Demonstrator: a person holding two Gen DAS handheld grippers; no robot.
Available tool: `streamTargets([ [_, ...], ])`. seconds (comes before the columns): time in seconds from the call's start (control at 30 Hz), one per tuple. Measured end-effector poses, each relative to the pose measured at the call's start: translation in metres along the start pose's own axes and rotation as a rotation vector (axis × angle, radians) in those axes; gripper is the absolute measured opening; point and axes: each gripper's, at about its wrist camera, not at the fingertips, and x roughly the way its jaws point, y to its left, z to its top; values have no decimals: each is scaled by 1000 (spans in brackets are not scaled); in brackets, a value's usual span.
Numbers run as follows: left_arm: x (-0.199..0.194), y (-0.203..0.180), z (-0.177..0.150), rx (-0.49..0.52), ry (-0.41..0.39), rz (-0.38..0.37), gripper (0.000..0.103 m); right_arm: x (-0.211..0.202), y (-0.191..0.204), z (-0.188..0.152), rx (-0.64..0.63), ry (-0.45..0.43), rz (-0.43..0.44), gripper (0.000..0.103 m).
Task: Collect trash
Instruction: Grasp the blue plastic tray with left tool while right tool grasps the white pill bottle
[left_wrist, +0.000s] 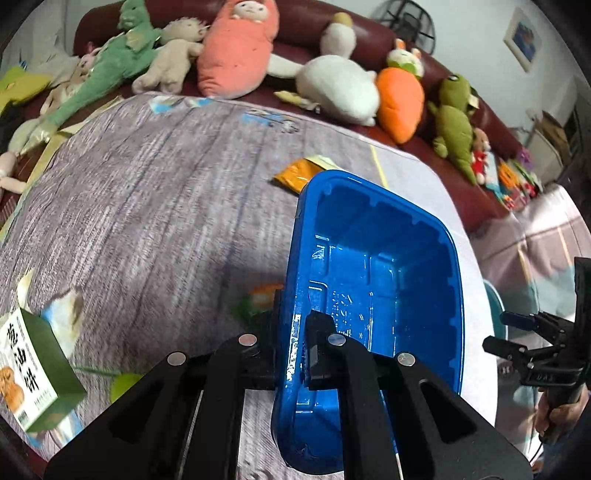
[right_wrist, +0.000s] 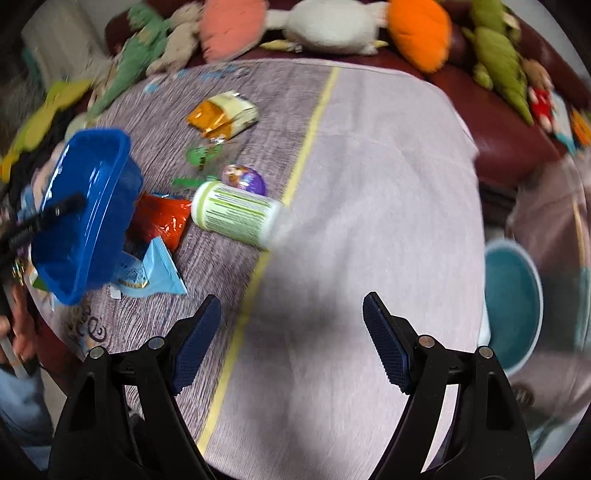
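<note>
Spread wide, right gripper (right_wrist: 291, 332) hovers lower centre; bottle (right_wrist: 236, 216) lies ahead-left, long axis crosswise; left gripper (left_wrist: 291, 354) pinches blue tray (left_wrist: 373, 280), apparently lifted

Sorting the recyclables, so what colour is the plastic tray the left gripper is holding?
Bright blue. The plastic tray shows best in the left wrist view.

free: pale cloth (right_wrist: 369, 206) right of yellow stripe (right_wrist: 306, 147) | blocked: wrappers, bottle (right_wrist: 236, 216) left of stripe | bin (right_wrist: 511, 302) off right edge
</note>
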Motion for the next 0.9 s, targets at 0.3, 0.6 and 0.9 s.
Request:
streamTargets([
  [0.3,23,52,30,-97,9,11,8,57,67,56,-334,54,-21,75],
  [0.6,42,68,31,-127,42,9,8,108,75,65,-450,136,-9,75],
  [0.9,47,40,34,-79,51,-5,8,102,64,49,-397,134,48,70],
])
